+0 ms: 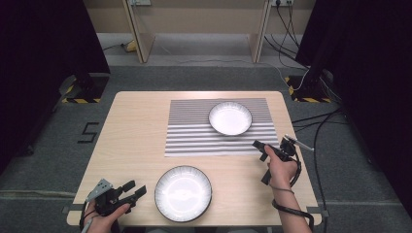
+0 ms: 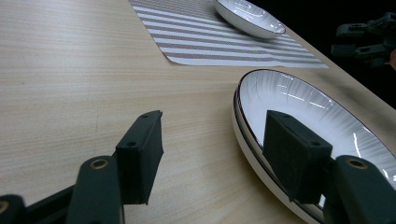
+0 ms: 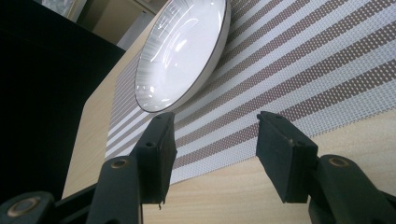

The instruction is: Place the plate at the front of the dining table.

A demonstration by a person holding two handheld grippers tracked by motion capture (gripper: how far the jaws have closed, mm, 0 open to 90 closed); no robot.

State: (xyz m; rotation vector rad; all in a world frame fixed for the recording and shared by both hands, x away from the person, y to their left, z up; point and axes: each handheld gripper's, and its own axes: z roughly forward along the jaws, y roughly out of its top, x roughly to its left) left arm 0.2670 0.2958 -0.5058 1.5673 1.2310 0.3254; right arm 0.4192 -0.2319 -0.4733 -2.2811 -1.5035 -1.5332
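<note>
A large white plate with a dark rim [image 1: 183,192] lies on the wooden table near its front edge. A smaller white bowl [image 1: 230,118] sits on the striped placemat [image 1: 194,131] farther back. My left gripper [image 1: 135,188] is just left of the plate, open, holding nothing. In the left gripper view its right jaw hangs over the plate's [image 2: 317,112] near rim and its left jaw over bare wood; the left gripper [image 2: 217,154] is empty. My right gripper [image 1: 259,149] is open by the placemat's front right corner, pointing toward the bowl [image 3: 180,51], and the right gripper [image 3: 212,144] is empty.
The table [image 1: 131,131] has bare wood left of the placemat. Beyond its far edge stands a wooden desk frame [image 1: 145,34]. Cables [image 1: 316,121] run over the grey floor at the right. Black curtains close both sides.
</note>
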